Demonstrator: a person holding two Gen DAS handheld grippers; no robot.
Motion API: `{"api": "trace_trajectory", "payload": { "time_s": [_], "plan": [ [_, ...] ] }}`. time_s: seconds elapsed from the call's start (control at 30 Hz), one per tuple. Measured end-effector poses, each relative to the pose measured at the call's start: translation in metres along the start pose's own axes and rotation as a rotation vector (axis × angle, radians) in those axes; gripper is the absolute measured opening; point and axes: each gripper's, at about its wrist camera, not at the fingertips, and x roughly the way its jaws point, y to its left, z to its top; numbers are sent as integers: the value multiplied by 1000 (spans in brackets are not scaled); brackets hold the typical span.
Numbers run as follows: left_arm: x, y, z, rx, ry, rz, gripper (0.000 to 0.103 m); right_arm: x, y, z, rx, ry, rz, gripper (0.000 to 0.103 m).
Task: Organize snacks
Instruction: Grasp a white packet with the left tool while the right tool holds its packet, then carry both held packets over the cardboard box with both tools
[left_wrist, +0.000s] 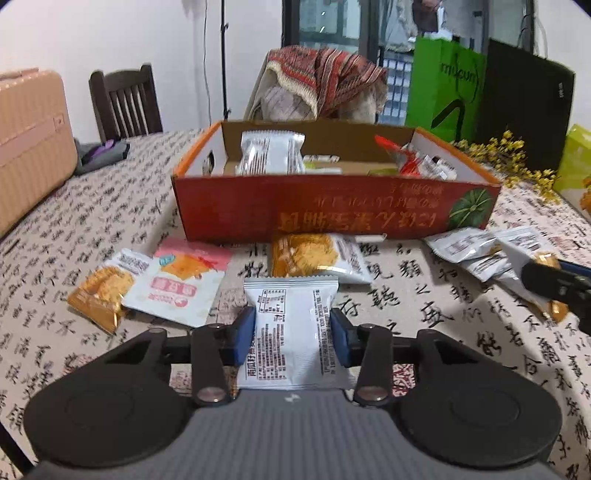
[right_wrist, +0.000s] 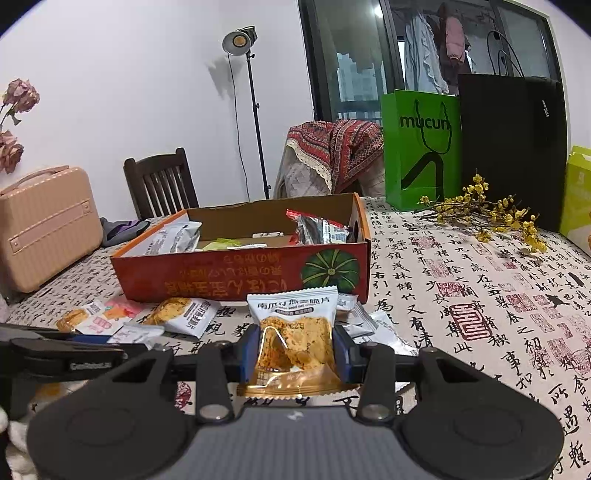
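My left gripper (left_wrist: 292, 332) is shut on a white snack packet (left_wrist: 291, 317), printed back side up, held above the table in front of the red cardboard box (left_wrist: 332, 206). My right gripper (right_wrist: 293, 350) is shut on a white-and-orange crisp packet (right_wrist: 293, 332), also in front of the red box (right_wrist: 240, 277). The box holds several packets, among them a silver one (left_wrist: 271, 153) and a red one (left_wrist: 410, 158). Loose packets lie on the table: a pink one (left_wrist: 181, 280), an orange one (left_wrist: 101, 291), another orange one (left_wrist: 314, 256) and a silver pile (left_wrist: 480, 251). The right gripper shows at the left wrist view's right edge (left_wrist: 557, 284).
A pink suitcase (right_wrist: 44, 225) stands on the table's left. A green bag (right_wrist: 421, 147), a black bag (right_wrist: 513, 147) and yellow flowers (right_wrist: 487, 210) stand at the back right. Two chairs (right_wrist: 159, 181) are behind the calligraphy-print tablecloth (right_wrist: 480, 295). A lamp stand (right_wrist: 255, 110) is by the wall.
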Motion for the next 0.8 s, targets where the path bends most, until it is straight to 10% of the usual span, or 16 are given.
{"api": "trace_trajectory", "payload": {
  "time_s": [0.8],
  "plan": [
    [-51,5,74,-9,-275,-80,44,0,31,65,-70,-115,-4,41]
  ]
}}
